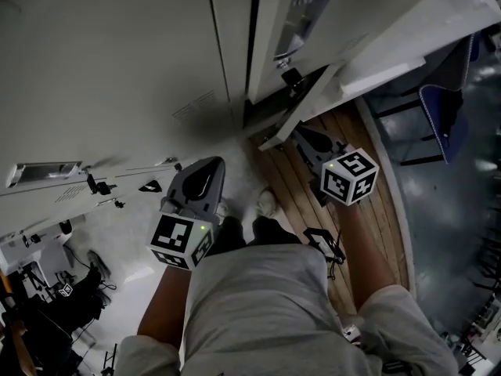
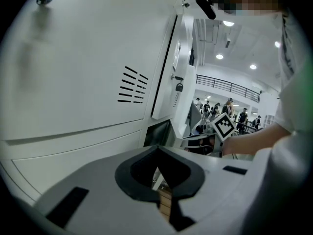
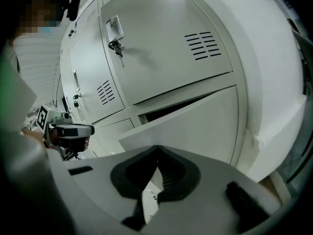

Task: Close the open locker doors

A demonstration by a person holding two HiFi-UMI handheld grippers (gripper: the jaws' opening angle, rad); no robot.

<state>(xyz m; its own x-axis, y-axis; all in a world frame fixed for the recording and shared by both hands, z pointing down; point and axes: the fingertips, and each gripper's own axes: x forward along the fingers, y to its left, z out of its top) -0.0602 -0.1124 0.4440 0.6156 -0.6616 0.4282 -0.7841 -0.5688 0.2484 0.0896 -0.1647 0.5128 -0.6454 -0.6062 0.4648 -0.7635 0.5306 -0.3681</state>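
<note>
White lockers fill the top of the head view. One lower locker door [image 1: 368, 65] stands swung out to the right, and my right gripper [image 1: 304, 138] hangs just beside its near edge, jaws shut and empty. In the right gripper view this door [image 3: 195, 129] is ajar, with a dark gap above it, straight ahead of the right gripper [image 3: 156, 150]. My left gripper [image 1: 205, 169], shut and empty, points at the closed locker fronts on the left. In the left gripper view, a tall door [image 2: 182, 82] stands ajar ahead of the left gripper [image 2: 157, 152].
The person's legs and shoes [image 1: 266, 204] stand on the wooden floor strip [image 1: 368, 210] in front of the lockers. A blue chair [image 1: 442, 120] sits on the right. A padlock [image 2: 179, 87] hangs on a door. People stand in the far hall [image 2: 230, 109].
</note>
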